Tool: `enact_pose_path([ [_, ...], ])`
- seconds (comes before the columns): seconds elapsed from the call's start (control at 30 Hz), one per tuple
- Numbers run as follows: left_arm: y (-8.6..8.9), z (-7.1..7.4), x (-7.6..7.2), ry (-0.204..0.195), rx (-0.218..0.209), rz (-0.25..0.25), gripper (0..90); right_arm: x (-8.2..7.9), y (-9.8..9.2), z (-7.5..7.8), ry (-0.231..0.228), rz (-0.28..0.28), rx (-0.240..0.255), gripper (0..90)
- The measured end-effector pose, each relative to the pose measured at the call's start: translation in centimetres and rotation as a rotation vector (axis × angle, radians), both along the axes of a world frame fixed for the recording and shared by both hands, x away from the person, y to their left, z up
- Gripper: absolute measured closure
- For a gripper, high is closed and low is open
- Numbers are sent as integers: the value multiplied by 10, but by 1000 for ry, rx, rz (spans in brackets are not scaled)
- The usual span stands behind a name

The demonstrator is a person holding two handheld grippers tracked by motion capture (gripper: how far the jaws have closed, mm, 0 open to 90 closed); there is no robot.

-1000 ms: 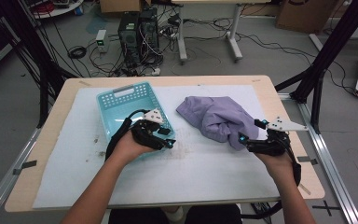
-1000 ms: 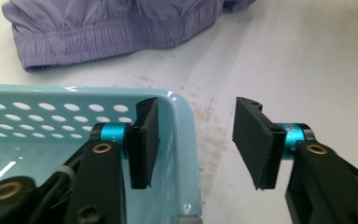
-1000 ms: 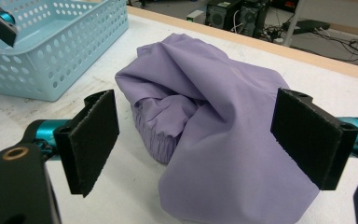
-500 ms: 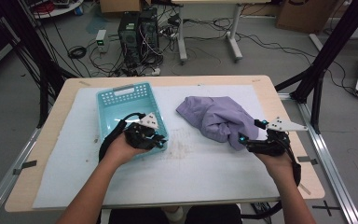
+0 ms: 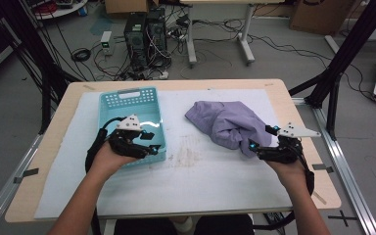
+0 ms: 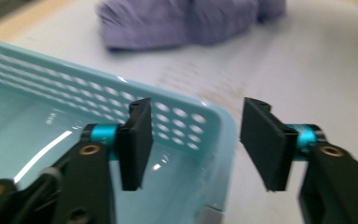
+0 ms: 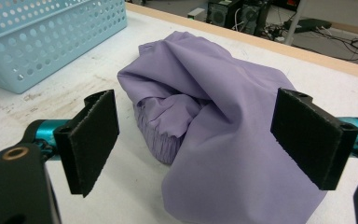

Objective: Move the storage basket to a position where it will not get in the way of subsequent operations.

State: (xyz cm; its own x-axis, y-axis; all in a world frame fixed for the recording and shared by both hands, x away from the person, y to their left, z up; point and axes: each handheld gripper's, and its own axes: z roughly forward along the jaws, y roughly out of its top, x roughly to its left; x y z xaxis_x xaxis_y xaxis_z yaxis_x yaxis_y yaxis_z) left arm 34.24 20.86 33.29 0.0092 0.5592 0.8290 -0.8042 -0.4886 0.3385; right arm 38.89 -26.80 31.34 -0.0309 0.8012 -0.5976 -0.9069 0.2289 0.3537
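A light blue perforated basket (image 5: 127, 93) sits on the left of the white mat, and it looks empty. My left gripper (image 5: 152, 144) is at its near right corner. In the left gripper view the gripper (image 6: 193, 135) is open. Its jaws have just been opening, one inside the basket (image 6: 182, 112) and one outside, with the corner wall between them untouched. A crumpled purple cloth (image 5: 230, 122) lies right of centre. My right gripper (image 5: 261, 138) rests at its near right edge. Its jaws (image 7: 196, 135) stand wide open, and the cloth (image 7: 223, 116) lies ahead and partly between them.
The white mat (image 5: 200, 181) covers a wooden table (image 5: 318, 186), with a brownish stain near its middle. Bare mat lies in front of both hands. On the floor beyond the far edge are computer towers (image 5: 144, 34), cables and black frame legs.
My left hand has moved left along the basket's near end, and that end of the basket has swung slightly left with it. The right hand and the cloth have stayed put.
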Motion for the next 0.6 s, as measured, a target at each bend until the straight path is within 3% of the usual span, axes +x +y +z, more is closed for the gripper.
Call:
enact_pose_path([
  [0.1,19,3,-9,-51,-135,-59,331,0,-1,0,0,2,2,155],
  [0.2,37,6,-12,-70,-237,-80,263,0,-1,0,-2,3,1,155],
  [0.4,66,12,-12,-78,-372,-77,221,0,-2,0,-1,2,1,155],
  [0.47,75,13,-12,-90,-433,-42,217,0,-2,0,-2,3,1,154],
  [0.6,93,17,-9,-86,-527,-27,208,0,-2,0,-2,3,5,155],
])
